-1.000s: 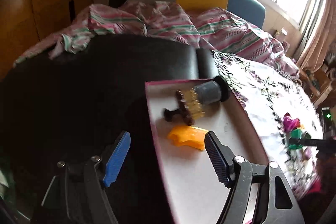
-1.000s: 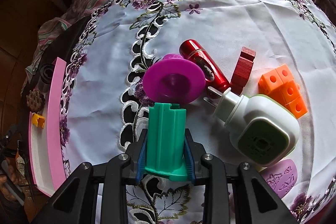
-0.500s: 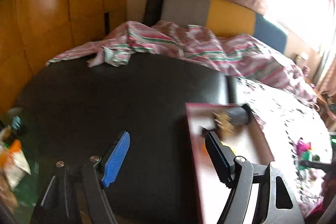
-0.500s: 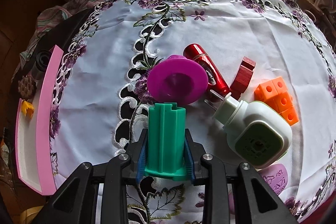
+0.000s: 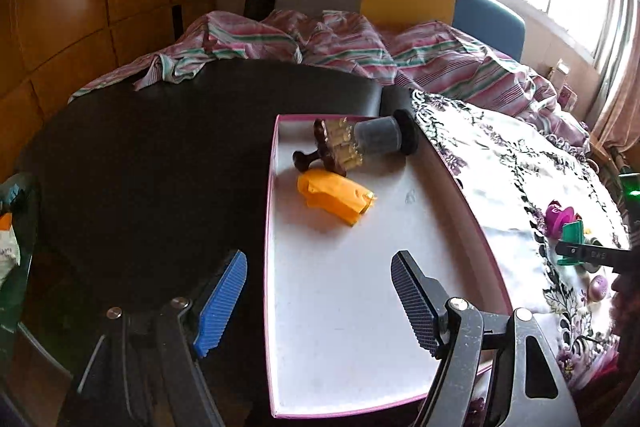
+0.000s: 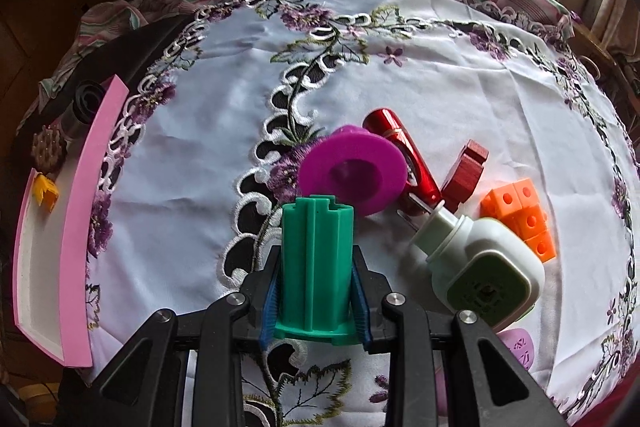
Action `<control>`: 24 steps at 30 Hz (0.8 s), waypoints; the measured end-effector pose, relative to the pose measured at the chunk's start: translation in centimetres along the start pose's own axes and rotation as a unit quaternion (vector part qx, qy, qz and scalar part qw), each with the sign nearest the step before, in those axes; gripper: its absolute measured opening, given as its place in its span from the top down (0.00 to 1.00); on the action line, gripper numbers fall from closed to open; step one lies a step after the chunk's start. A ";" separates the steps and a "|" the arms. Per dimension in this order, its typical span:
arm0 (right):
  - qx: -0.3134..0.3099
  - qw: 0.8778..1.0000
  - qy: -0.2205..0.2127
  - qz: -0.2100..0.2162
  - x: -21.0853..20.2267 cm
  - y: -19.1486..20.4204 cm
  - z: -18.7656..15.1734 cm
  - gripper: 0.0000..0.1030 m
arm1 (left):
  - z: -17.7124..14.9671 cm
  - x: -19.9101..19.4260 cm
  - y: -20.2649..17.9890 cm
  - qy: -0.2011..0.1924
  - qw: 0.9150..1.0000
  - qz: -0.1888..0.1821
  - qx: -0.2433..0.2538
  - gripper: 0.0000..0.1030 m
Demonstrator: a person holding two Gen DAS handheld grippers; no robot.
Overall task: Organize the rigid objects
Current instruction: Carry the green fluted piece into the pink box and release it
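Observation:
My right gripper [image 6: 316, 301] is shut on a green ribbed plastic spool [image 6: 316, 263], held above the embroidered cloth. Just beyond it lie a magenta spool [image 6: 352, 175], a red metal tube [image 6: 400, 151], a dark red wooden piece [image 6: 466, 175], orange cubes [image 6: 524, 217] and a white and green plug-in device [image 6: 480, 267]. My left gripper [image 5: 320, 297] hangs open over the near end of a pink-rimmed white tray [image 5: 360, 299]. At the tray's far end sit a yellow piece [image 5: 334, 195], a brown and gold stamp-like item [image 5: 332, 147] and a grey spool [image 5: 380, 137].
The tray rests on a dark round table [image 5: 140, 163], beside the white floral cloth [image 5: 520, 171]. A striped blanket [image 5: 360, 47] and sofa cushions lie behind. A lilac oval piece [image 6: 518, 345] sits near the right gripper. The tray's pink wall [image 6: 80, 211] stands at the left.
The left gripper swung left away from the tray, then came back over its near end, still open. The right gripper rolled slightly with the green spool held; objects on the cloth stayed put.

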State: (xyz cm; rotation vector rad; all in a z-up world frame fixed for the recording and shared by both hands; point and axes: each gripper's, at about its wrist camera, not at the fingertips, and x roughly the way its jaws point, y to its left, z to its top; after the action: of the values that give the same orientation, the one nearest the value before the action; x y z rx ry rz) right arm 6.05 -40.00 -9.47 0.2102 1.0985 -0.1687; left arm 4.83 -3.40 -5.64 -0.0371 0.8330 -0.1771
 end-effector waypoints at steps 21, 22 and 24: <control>-0.044 0.995 -0.040 0.085 -4.3 7.1 0.8 0.71 | -0.9 0.3 2.6 0.012 1.000 0.009 -0.023 0.27; -0.054 0.993 -0.044 0.096 -4.7 8.3 0.9 0.71 | -1.0 0.2 2.7 0.012 1.000 0.010 -0.024 0.27; -0.071 0.989 -0.046 0.121 -5.3 10.3 1.2 0.71 | -1.1 0.2 3.1 0.011 0.999 0.011 -0.028 0.27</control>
State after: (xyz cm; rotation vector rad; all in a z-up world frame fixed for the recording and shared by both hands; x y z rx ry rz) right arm 7.17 -30.12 -3.39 0.2048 0.9809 0.1158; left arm 4.62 -0.36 -6.82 -0.0782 0.8599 -0.1330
